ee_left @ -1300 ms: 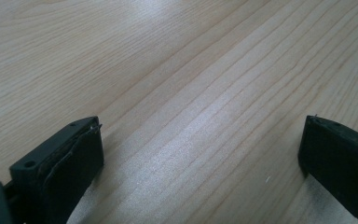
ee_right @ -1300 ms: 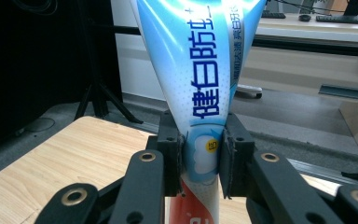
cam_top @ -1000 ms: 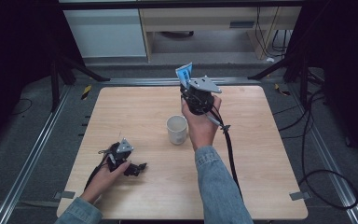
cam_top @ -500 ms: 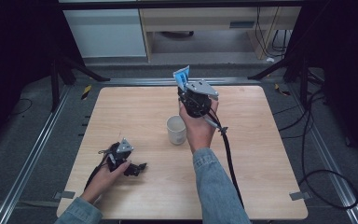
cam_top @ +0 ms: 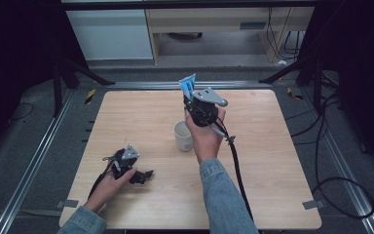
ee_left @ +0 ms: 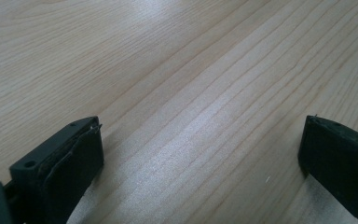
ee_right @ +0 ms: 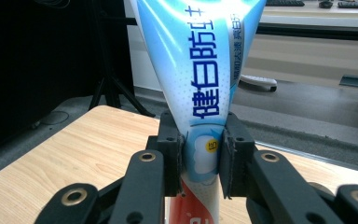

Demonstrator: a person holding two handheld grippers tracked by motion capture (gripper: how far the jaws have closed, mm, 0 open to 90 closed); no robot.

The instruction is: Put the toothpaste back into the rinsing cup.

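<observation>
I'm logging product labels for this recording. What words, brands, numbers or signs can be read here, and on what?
"健白防蛀", in large dark blue characters running down the blue and white toothpaste tube clamped in the right gripper.
Smaller blue characters along the tube's side: too small to read.
Yellow round mark between the jaws: too blurred.
White paper cup: no legible text.
</observation>
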